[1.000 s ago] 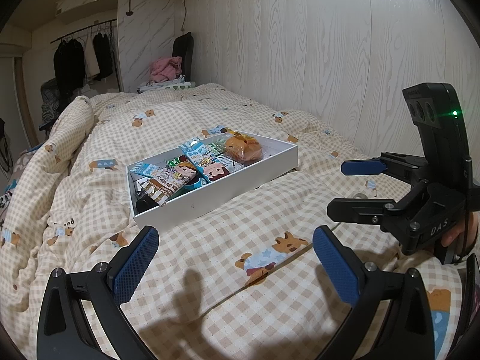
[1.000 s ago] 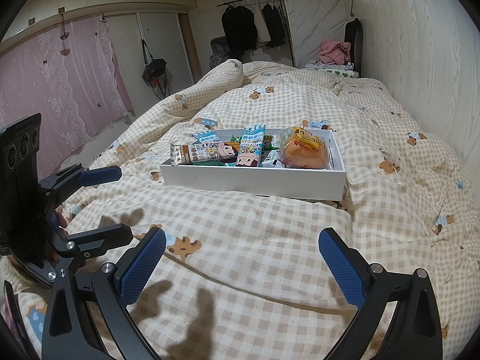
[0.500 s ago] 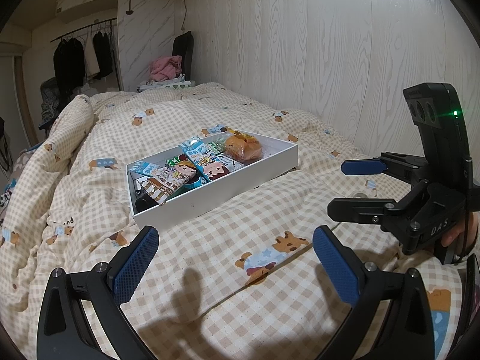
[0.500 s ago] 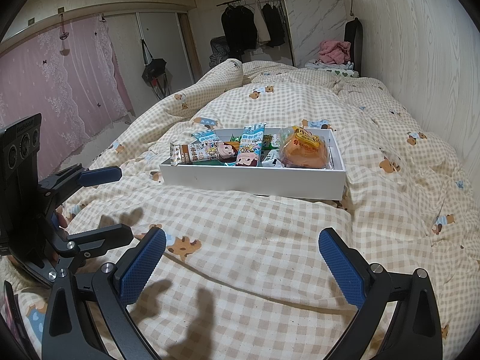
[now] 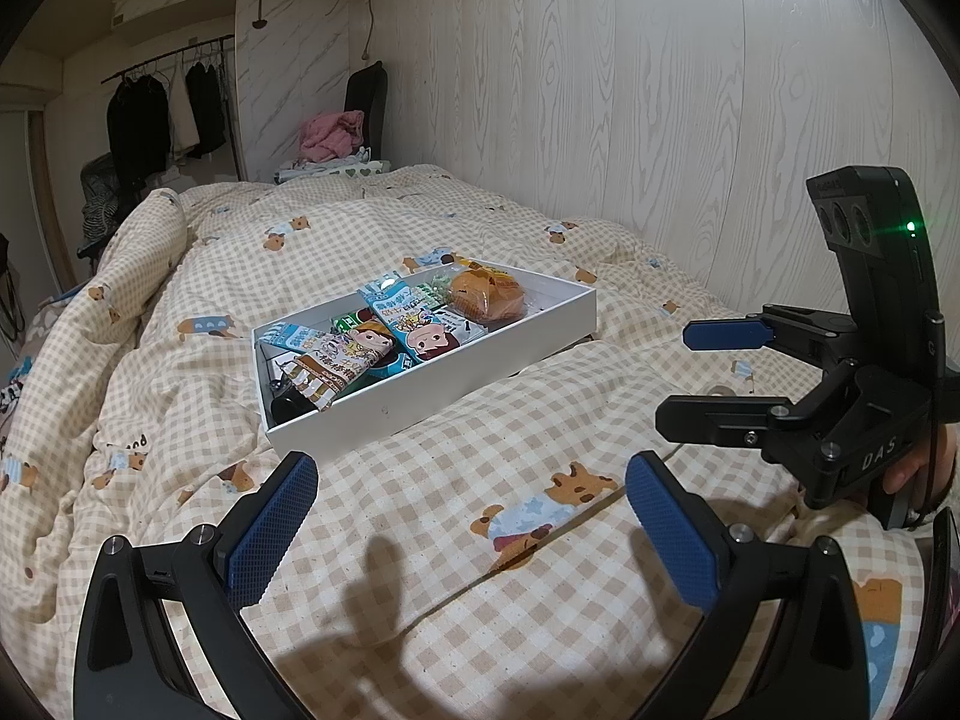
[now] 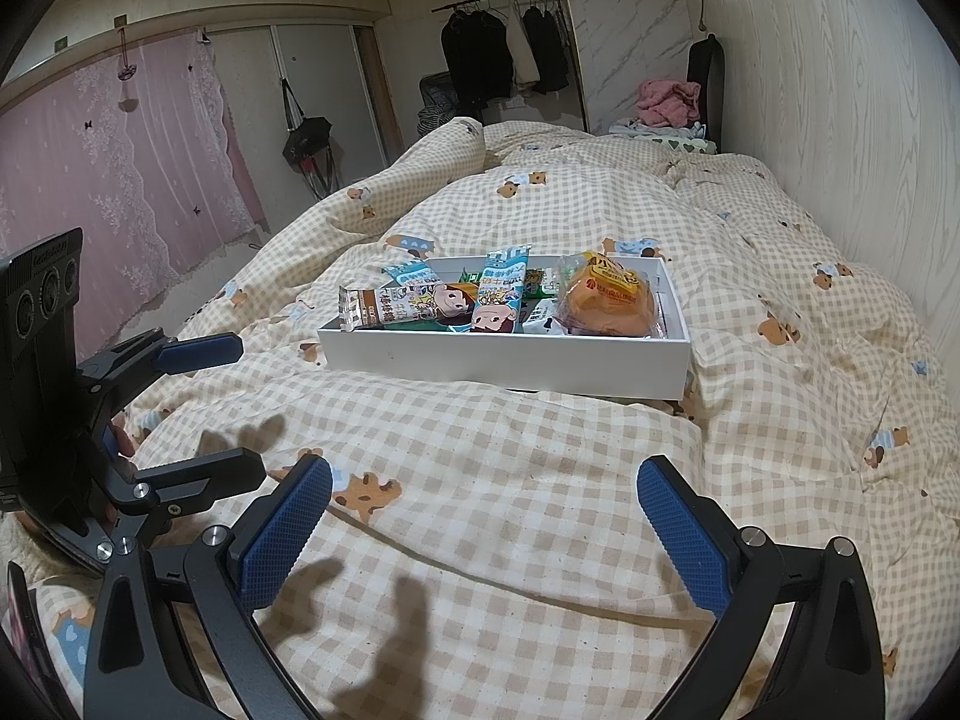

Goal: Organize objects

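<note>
A shallow white box [image 5: 420,396] [image 6: 510,360] rests on the checked quilt ahead of both grippers. It holds several snack packets with cartoon faces [image 5: 414,330] [image 6: 474,306] and a wrapped orange bun [image 5: 486,297] [image 6: 606,303] at its right end. A dark item [image 5: 288,405] lies in its near left corner. My left gripper [image 5: 471,516] is open and empty, low over the quilt, short of the box. My right gripper [image 6: 483,522] is likewise open and empty, and shows from the side in the left wrist view [image 5: 678,378].
The bed's quilt [image 6: 780,312] is soft and bumpy, with a wood-panel wall [image 5: 660,90] along the right. A pink curtain [image 6: 120,150] and floor lie off the left edge. Clothes on a rail [image 6: 504,48] and a pink bundle [image 6: 666,99] are at the far end.
</note>
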A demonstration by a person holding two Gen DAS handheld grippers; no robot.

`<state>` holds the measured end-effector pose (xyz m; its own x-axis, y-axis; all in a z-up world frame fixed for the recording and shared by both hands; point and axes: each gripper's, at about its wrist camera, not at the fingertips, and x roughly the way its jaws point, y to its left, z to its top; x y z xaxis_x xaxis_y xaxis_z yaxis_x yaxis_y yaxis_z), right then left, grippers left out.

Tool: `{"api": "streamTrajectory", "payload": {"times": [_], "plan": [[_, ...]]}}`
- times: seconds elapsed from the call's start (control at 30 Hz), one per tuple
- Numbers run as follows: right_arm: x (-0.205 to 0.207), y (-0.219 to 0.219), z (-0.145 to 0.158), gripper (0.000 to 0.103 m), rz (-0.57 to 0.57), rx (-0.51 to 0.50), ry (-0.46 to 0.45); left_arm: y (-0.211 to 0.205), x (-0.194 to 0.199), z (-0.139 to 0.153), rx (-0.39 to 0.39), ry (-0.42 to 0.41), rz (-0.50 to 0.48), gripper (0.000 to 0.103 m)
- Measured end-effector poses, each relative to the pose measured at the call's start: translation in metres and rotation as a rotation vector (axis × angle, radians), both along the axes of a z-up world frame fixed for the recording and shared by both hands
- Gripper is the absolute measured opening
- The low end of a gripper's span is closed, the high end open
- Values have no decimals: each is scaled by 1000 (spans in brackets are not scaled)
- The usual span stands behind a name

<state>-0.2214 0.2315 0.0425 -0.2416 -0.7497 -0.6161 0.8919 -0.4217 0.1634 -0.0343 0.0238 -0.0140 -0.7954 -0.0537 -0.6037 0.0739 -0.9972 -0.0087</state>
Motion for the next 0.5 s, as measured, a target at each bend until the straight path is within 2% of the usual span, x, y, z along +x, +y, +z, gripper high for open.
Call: {"api": "streamTrajectory", "payload": {"times": [0.5], "plan": [[0,0,0,103,0,1,0,1,0,-1,-2,5,-5,103]]}}
